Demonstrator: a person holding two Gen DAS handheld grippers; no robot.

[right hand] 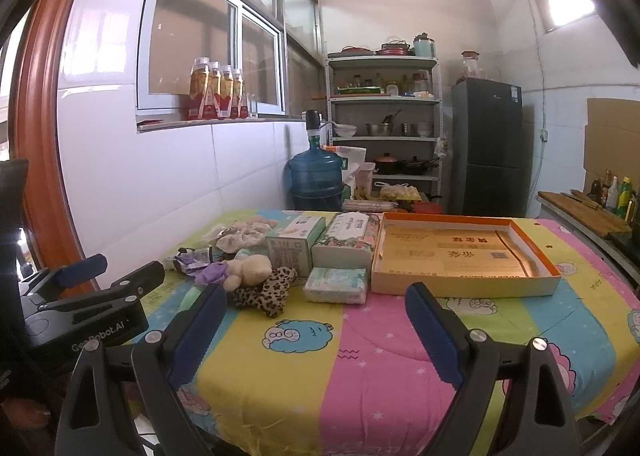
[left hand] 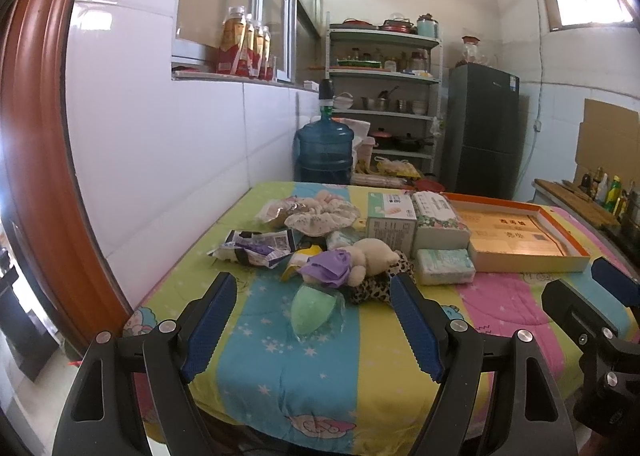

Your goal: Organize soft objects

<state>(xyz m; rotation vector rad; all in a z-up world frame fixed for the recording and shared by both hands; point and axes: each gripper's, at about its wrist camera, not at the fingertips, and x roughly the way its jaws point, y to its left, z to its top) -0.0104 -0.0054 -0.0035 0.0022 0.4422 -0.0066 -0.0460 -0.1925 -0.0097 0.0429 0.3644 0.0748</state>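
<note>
Left claw [left hand: 312, 320]: released, fingers wide apart, holding nothing; hovers over the near edge of the table, pointed at the soft pile.
Right claw [right hand: 316, 330]: released, empty; hovers over the pink stripe, with the box at its 1 o'clock.
Table [right hand: 360, 360]: covered by a striped cartoon quilt; carries every item below.
Box [right hand: 536, 280]: shallow, white-walled with an orange rim, at 1 o'clock in the right wrist view; inside shows only printed card, no soft item.
Teddy bear [left hand: 370, 256]: cream, lying on its side at 12 o'clock of the left claw, touching the leopard cloth.
Leopard cloth [right hand: 272, 292]: crumpled under and beside the bear.
Purple cloth [left hand: 326, 268]: bunched against the bear.
Green sponge [left hand: 314, 310]: in clear wrap, nearest item, between the left fingers in view but not touching them.
Tissue pack [right hand: 336, 286]: small, just beside the box wall, at 11 o'clock.
Lace cloth [left hand: 320, 217]: farther back at 12 o'clock.
Progress: judged not begun; everything soft lies loose in the heap, and all of it remains to be sorted, probably into the box.
</note>
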